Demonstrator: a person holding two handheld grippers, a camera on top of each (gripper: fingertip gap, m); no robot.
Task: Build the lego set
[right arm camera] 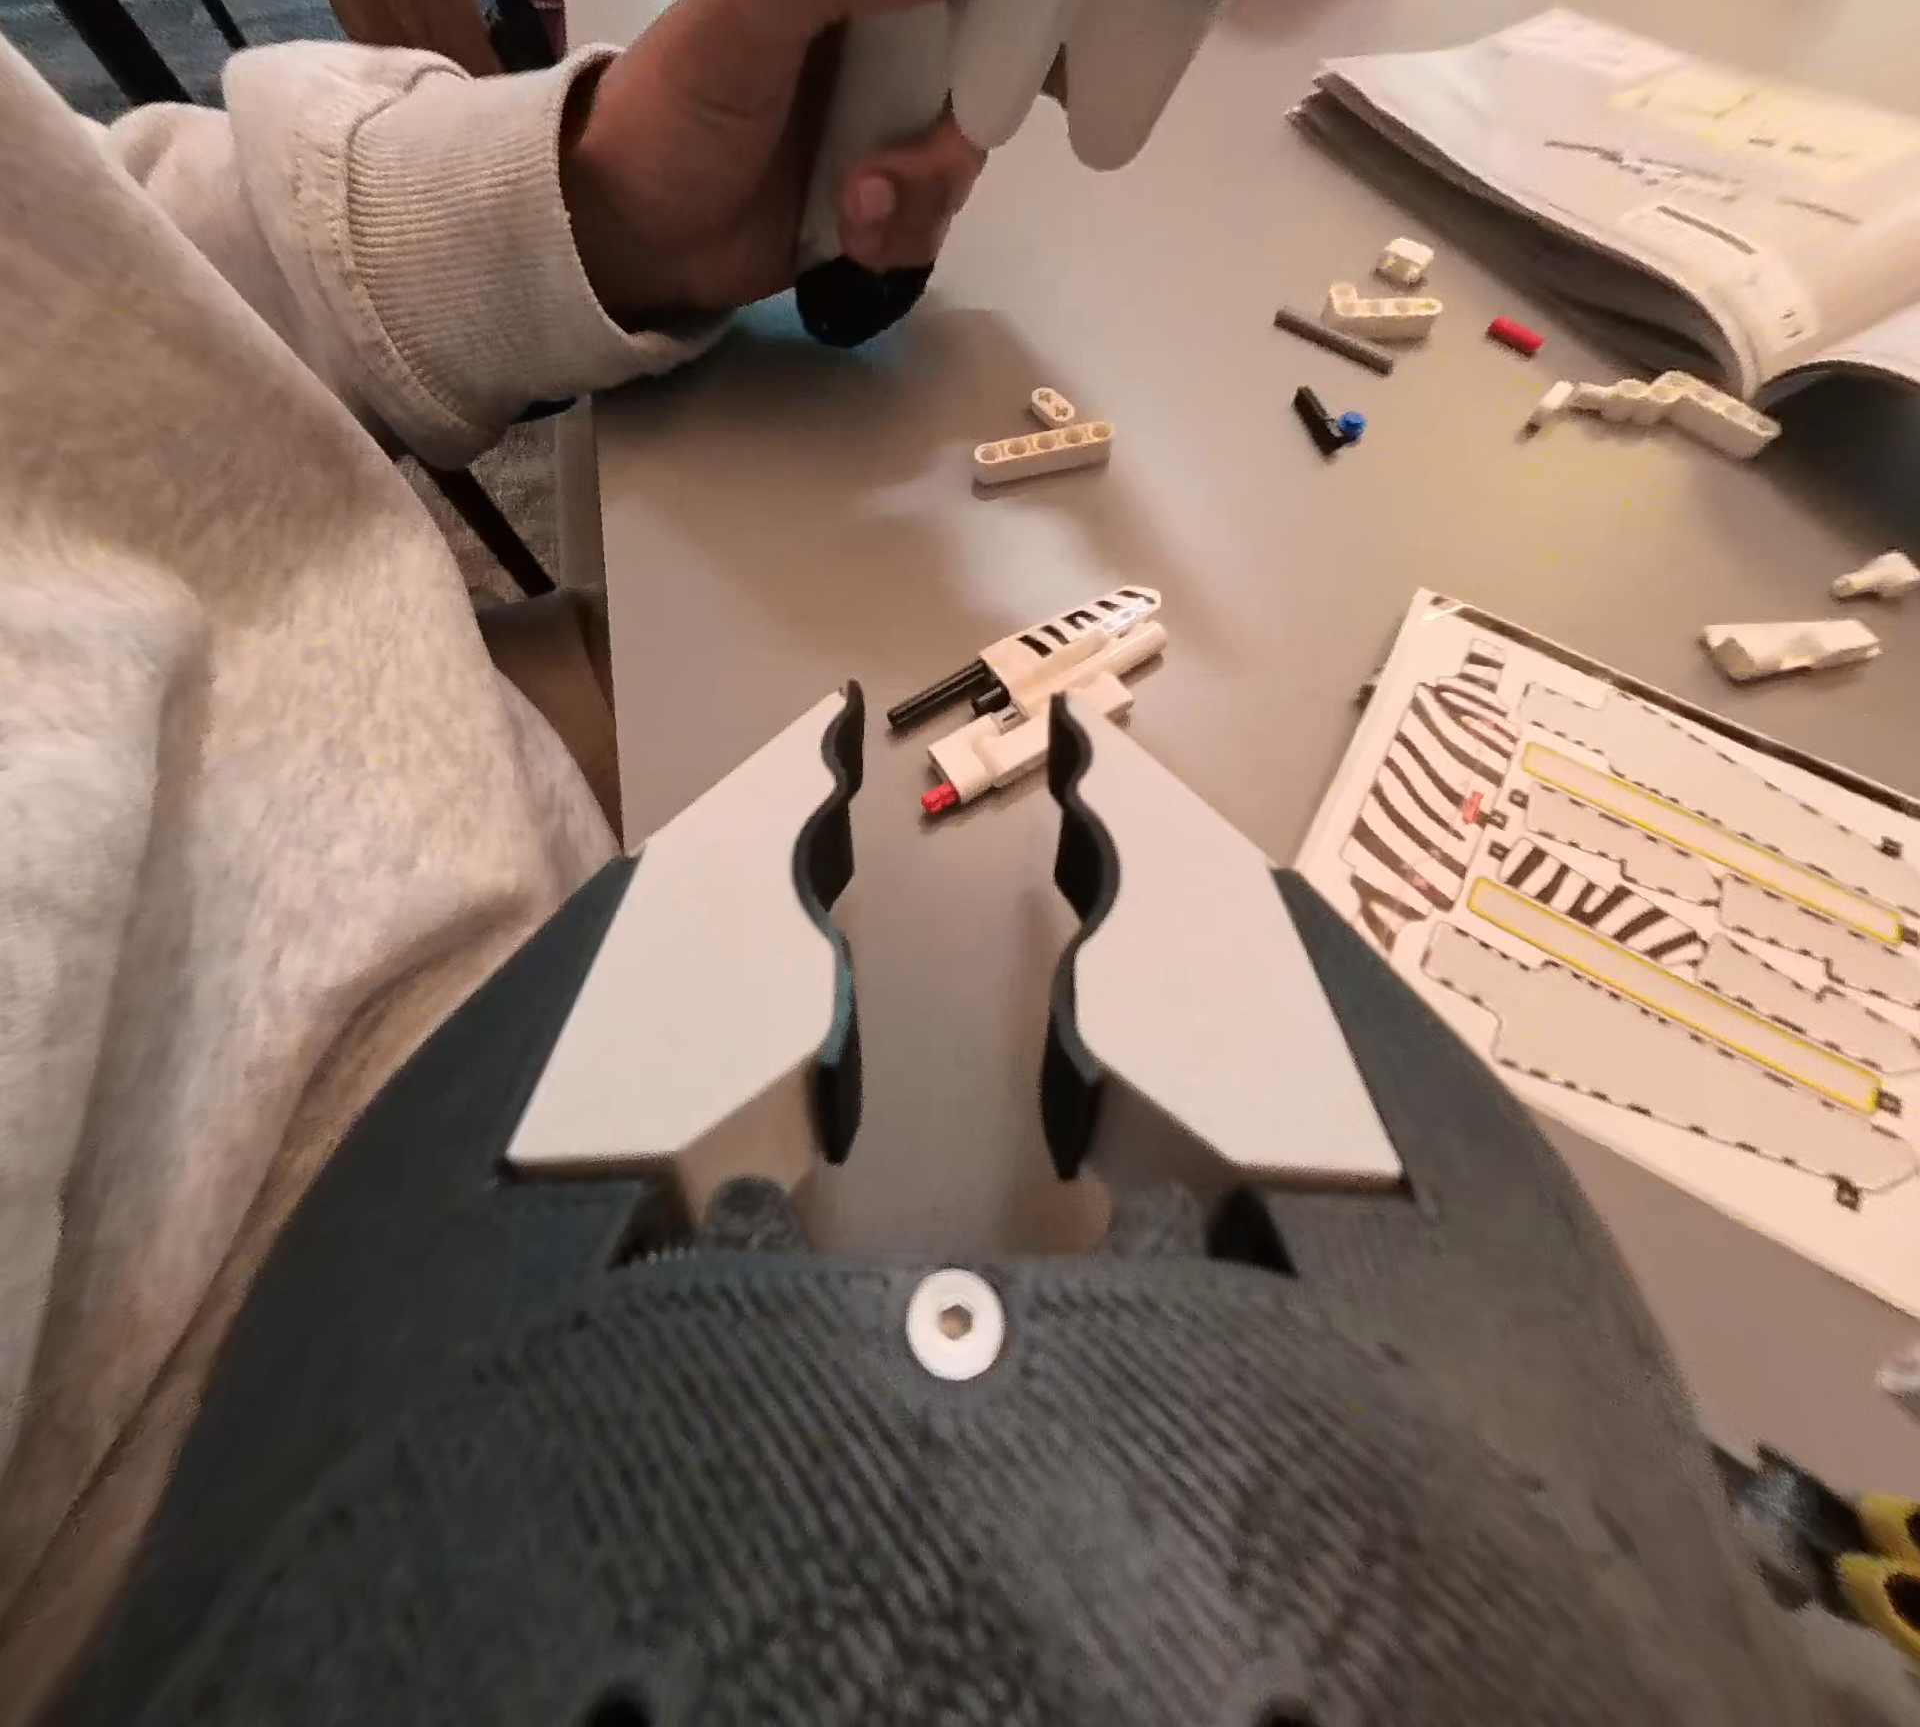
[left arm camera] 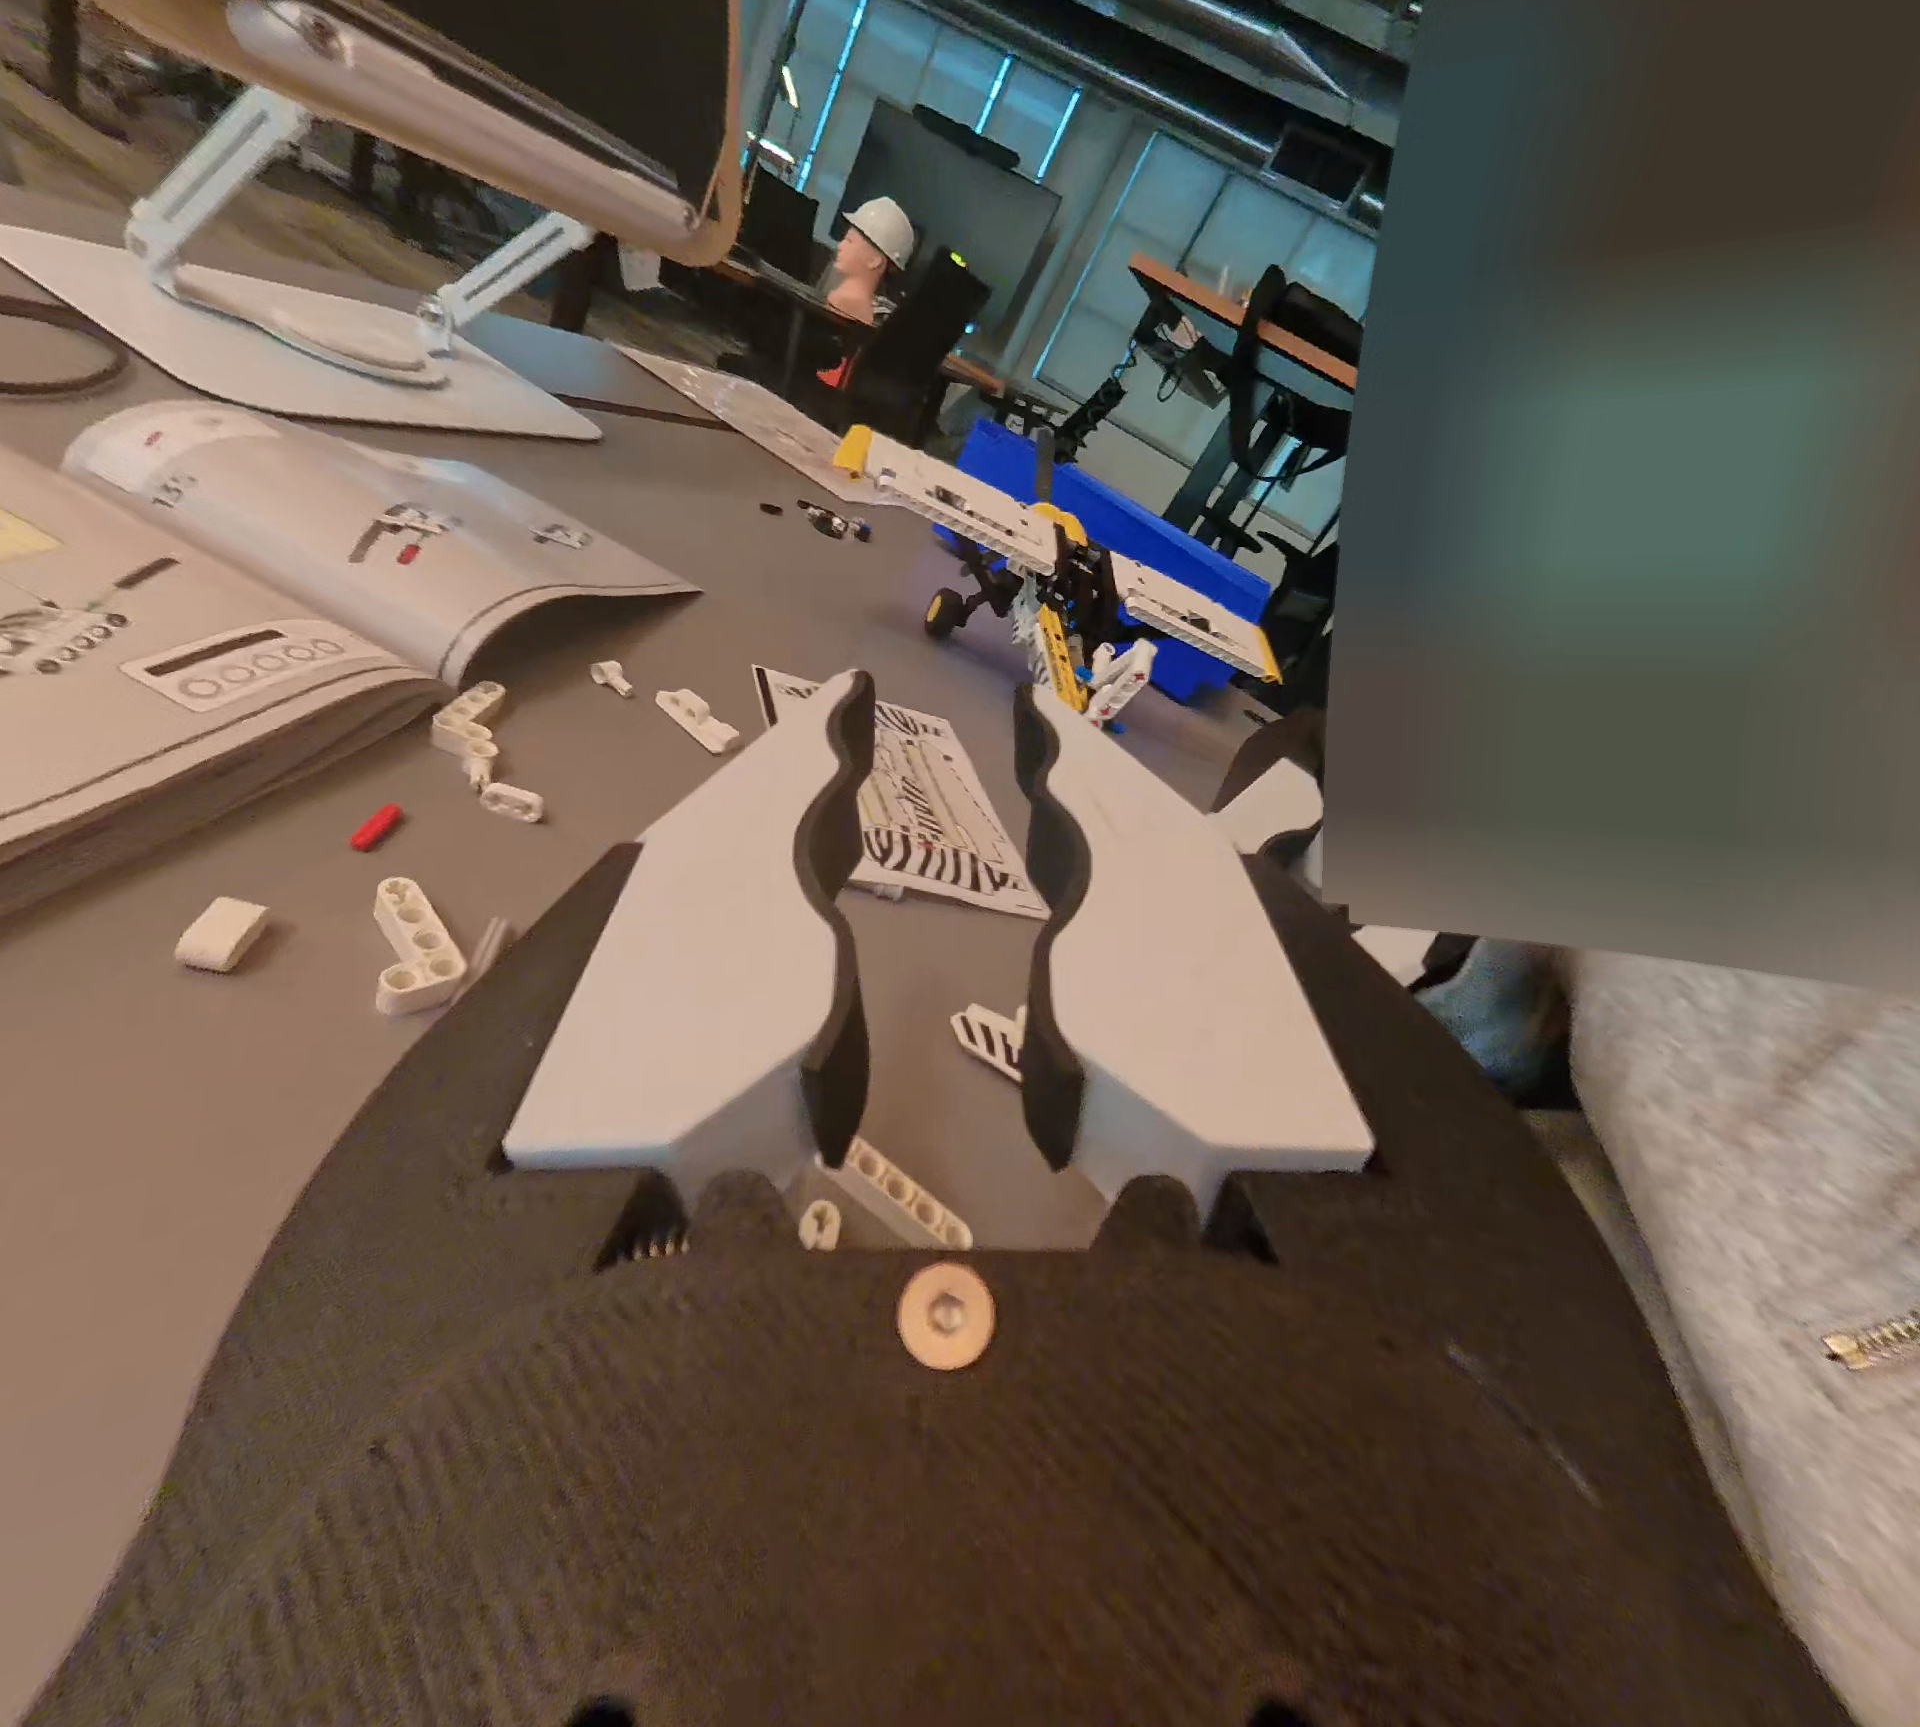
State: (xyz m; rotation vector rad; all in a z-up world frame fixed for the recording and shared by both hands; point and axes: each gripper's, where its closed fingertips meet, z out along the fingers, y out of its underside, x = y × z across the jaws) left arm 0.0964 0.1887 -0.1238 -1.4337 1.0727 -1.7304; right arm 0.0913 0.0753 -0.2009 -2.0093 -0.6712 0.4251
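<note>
- The white and yellow lego plane with black wheels (left arm camera: 1049, 565) stands well along on the grey worktop (left arm camera: 260, 1106), in front of a blue plastic bin (left arm camera: 1143, 514); its wings, propeller and undercarriage look assembled.
- A small white sub-assembly with a zebra-striped panel, black axle and red pin (right arm camera: 1023, 701) lies just ahead of the right gripper (right arm camera: 954, 721), apart from the plane, so I judge it not yet fitted.
- Loose pieces remain: a white L-shaped beam (left arm camera: 418, 945), a red pin (left arm camera: 375, 826), and a white straight beam (right arm camera: 1042, 451).
- The zebra-striped sticker sheet (right arm camera: 1621, 929) is mostly peeled; the open instruction booklet (left arm camera: 239, 597) lies at the worktop's left.
- The left gripper (left arm camera: 940, 701) is released, holding nothing; the right gripper is likewise parted and empty.
- Judged overall: late stage, final parts left.
</note>
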